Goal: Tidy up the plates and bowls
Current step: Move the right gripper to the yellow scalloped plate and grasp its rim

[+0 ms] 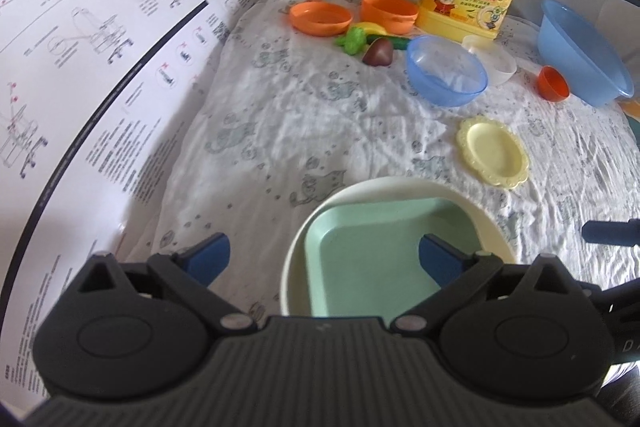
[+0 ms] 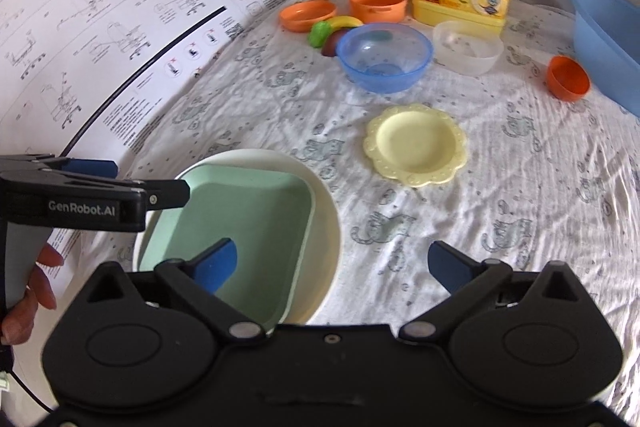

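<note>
Right wrist view: green tray (image 2: pixel 240 223) sits inside cream plate (image 2: pixel 324 227), at my 9 o'clock.
Yellow plate (image 2: pixel 416 145): alone on cloth (image 2: pixel 520 227), 12 o'clock.
Blue bowl (image 2: pixel 384 57): beyond it, clear bowl (image 2: pixel 468 47) at 1 o'clock.
My right gripper (image 2: pixel 332 267): jaws wide apart, holding nothing.
My left gripper (image 1: pixel 324 255): jaws wide apart, straddling the cream plate's edge, pads clear.

Your dishes on the cloth
You have a green square plate (image 2: pixel 240 223) nested in a cream round plate (image 2: pixel 324 227), a yellow scalloped plate (image 2: pixel 416 145) apart, and a blue bowl (image 2: pixel 384 57) beyond it, all upright.
</note>
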The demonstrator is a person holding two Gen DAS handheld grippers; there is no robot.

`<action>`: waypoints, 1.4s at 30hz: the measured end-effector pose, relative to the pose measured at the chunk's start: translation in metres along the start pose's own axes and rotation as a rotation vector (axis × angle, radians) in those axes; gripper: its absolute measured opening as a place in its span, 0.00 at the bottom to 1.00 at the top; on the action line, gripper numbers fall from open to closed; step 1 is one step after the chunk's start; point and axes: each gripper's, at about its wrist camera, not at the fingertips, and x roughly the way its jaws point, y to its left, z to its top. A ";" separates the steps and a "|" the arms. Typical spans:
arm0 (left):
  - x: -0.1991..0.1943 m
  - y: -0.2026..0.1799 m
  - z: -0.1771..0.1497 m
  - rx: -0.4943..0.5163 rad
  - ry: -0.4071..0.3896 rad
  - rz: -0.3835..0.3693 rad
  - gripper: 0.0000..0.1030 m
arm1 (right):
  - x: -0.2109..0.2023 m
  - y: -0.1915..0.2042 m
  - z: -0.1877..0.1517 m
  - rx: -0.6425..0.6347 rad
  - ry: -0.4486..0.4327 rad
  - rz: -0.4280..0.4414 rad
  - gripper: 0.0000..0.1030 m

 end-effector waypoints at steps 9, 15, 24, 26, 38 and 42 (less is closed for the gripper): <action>0.016 -0.033 0.024 0.033 -0.012 -0.017 1.00 | -0.004 -0.065 0.001 0.157 -0.025 -0.061 1.00; 0.036 -0.073 0.041 0.108 -0.010 -0.046 1.00 | -0.005 -0.119 0.006 0.312 -0.042 -0.085 1.00; 0.073 -0.122 0.051 0.201 0.028 -0.079 1.00 | 0.019 -0.162 0.023 0.414 -0.034 -0.056 0.94; 0.081 -0.127 0.054 0.201 0.035 -0.084 1.00 | 0.026 -0.162 0.030 0.412 -0.034 -0.051 0.86; 0.116 -0.139 0.066 0.153 0.089 -0.167 0.73 | 0.065 -0.158 0.054 0.428 -0.010 0.037 0.56; 0.123 -0.146 0.062 0.166 0.090 -0.184 0.55 | 0.074 -0.159 0.054 0.428 -0.003 0.051 0.45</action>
